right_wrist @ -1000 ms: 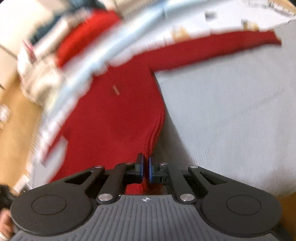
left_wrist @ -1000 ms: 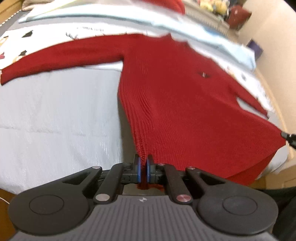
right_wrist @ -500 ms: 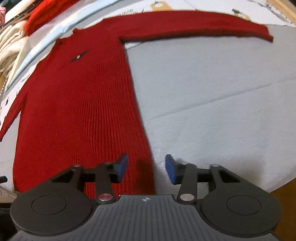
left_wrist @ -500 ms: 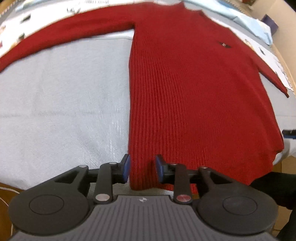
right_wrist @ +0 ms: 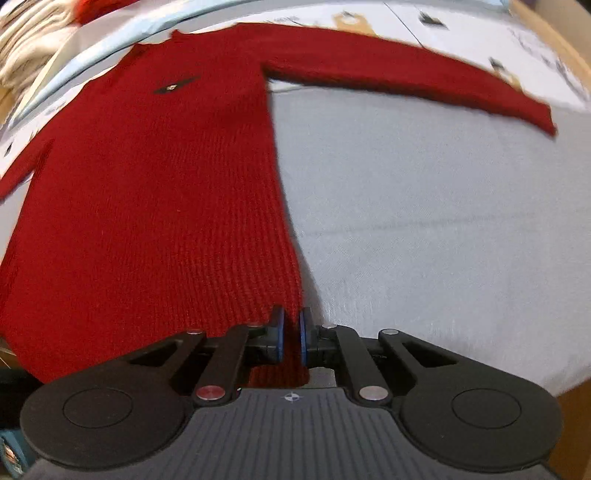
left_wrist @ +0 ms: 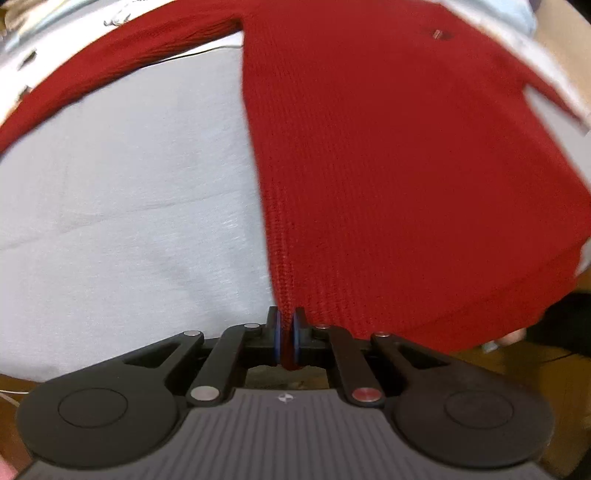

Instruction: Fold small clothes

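— What do you see from the left wrist?

— The left tool (left_wrist: 286, 334) has just closed its blue pads on the bottom hem of a red sweater (left_wrist: 388, 166), pinching the corner where the side seam meets the hem. The knit runs away from the tool, body spread flat, one long sleeve (left_wrist: 110, 70) stretched off to the upper left.

— And what is it lying on?

— A pale grey sheet (left_wrist: 122, 206), a bed by the look of it, smooth with a few faint creases. Past the sweater there is white printed fabric (left_wrist: 22, 59) with small dark figures, blurred. Brown floor shows under the near edge.

— The sweater itself?

— Ribbed knit, deep red, with a small dark badge (left_wrist: 439, 34) on the chest.

— Now the right wrist.

— Same story mirrored. The right tool (right_wrist: 291, 338) has just closed, its pads nipped on the hem at the other bottom corner; a flap of red hangs below them. The body lies to the left of the tool, the other sleeve (right_wrist: 406, 74) reaching out to the upper right, cuff flat on the grey sheet (right_wrist: 443, 221).

— Anything beyond?

— A light blue cloth (right_wrist: 92, 37) along the collar side, and a cream bundle (right_wrist: 26, 40) at the top left, too blurred to name.
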A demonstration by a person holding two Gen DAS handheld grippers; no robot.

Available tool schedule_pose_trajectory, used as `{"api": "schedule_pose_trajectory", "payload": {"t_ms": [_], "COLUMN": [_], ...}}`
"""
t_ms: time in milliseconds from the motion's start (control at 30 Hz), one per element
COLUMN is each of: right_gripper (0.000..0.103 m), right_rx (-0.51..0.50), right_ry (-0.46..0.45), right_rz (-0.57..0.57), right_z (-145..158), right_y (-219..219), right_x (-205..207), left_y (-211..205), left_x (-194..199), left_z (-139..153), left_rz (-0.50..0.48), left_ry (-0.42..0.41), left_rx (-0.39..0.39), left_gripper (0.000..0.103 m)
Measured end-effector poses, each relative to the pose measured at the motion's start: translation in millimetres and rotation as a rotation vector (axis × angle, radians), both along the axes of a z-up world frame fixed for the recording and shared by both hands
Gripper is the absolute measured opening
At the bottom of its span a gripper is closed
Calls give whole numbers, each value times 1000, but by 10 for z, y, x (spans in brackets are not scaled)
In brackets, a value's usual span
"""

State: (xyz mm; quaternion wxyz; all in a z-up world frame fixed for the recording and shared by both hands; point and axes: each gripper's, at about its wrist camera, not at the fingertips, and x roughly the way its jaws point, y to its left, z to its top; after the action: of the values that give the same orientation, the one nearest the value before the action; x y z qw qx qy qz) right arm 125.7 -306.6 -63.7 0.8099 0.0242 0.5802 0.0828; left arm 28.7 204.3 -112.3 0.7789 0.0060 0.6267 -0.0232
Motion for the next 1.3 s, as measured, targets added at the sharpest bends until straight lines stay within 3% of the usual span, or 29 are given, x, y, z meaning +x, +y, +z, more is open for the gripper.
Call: {"api": "schedule_pose_trajectory", "payload": {"t_ms": [100,167,233,333,433,533,600,700,800,867,933,1000,1067,1133,1300], "right_gripper": [5,7,15,36,50,51,51,52,52,52,52,52,52,52,52], "right_rx": [-118,-168,-137,19,104,-87,-96,11,-84,-94,-41,11,54,62,80], "right_ry": [12,-25,-106,-189,-117,41,15,-27,39,28,-27,-99,-173,-223,-311], "right_rz": [41,36,21,48,145,237,266,220,233,264,231,181,127,73,-45], "right_z": [-74,-49,93,251,112,-221,-173,-13,-188,-174,-27,166,335,401,573], "right_y": [107,136,123,208,408,609,624,545,614,655,621,582,525,455,389], "right_x": [20,31,38,20,12,8,13,78,165,178,227,277,348,346,536], "left_y": [17,22,-8,-112,-165,-250,-261,-282,-322,-392,-424,-482,-613,-776,-1083], "left_x": [42,41,40,28,44,46,53,53,133,190,251,332,429,527,898], "left_z": [26,118,221,229,50,-41,14,138,43,48,168,382,621,881,1654], "left_rz": [23,29,9,-14,-19,-58,-49,-27,-19,-26,3,33,43,37,81], "left_ry": [-5,-46,-104,-118,-41,8,-6,-40,15,20,-39,-138,-259,-373,-596], "left_rx": [-12,-18,-23,-73,-66,-7,-20,-38,-8,20,1,-20,26,77,36], "left_gripper": [11,12,14,21,23,28,32,35,43,44,45,54,59,61,67]}}
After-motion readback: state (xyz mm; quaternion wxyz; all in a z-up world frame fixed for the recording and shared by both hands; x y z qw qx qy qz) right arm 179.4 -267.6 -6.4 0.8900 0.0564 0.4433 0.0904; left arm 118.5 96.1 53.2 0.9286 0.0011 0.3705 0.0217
